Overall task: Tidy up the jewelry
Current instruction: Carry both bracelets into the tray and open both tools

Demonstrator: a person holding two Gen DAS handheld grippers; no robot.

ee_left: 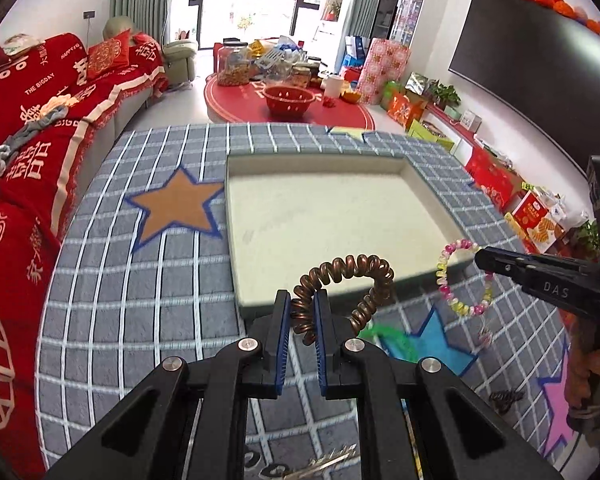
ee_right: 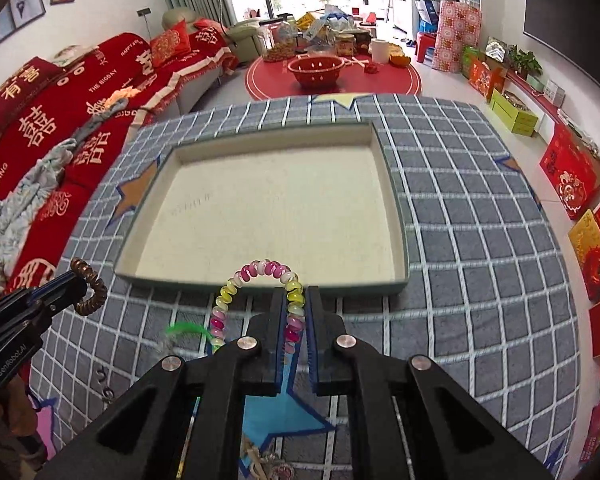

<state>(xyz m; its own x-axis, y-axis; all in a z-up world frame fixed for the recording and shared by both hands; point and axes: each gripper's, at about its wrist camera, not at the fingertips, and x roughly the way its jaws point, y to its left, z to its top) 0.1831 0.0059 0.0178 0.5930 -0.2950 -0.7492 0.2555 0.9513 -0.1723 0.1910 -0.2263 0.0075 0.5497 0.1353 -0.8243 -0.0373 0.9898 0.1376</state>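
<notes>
The tray point(ee_right: 396, 216) ahead lies bare inside, and open room is left above it. Only its low near wall stands between it and both grippers.

A grey checked cloth point(ee_left: 148, 280) with white grid lines covers the worktop, printed with an orange star point(ee_left: 176, 208) toward its left edge, a blue star point(ee_right: 276, 412) at the near edge and a pink star point(ee_left: 556, 404) at the near right corner. Beyond the far edge a round red rug point(ee_right: 392, 76) carries a red colander point(ee_right: 318, 70), a large clear jar point(ee_left: 233, 62) and a white roll point(ee_right: 380, 50). A sofa under red throws point(ee_left: 40, 120) runs along the left; a dark television point(ee_left: 540, 60) hangs on the right wall.
</notes>
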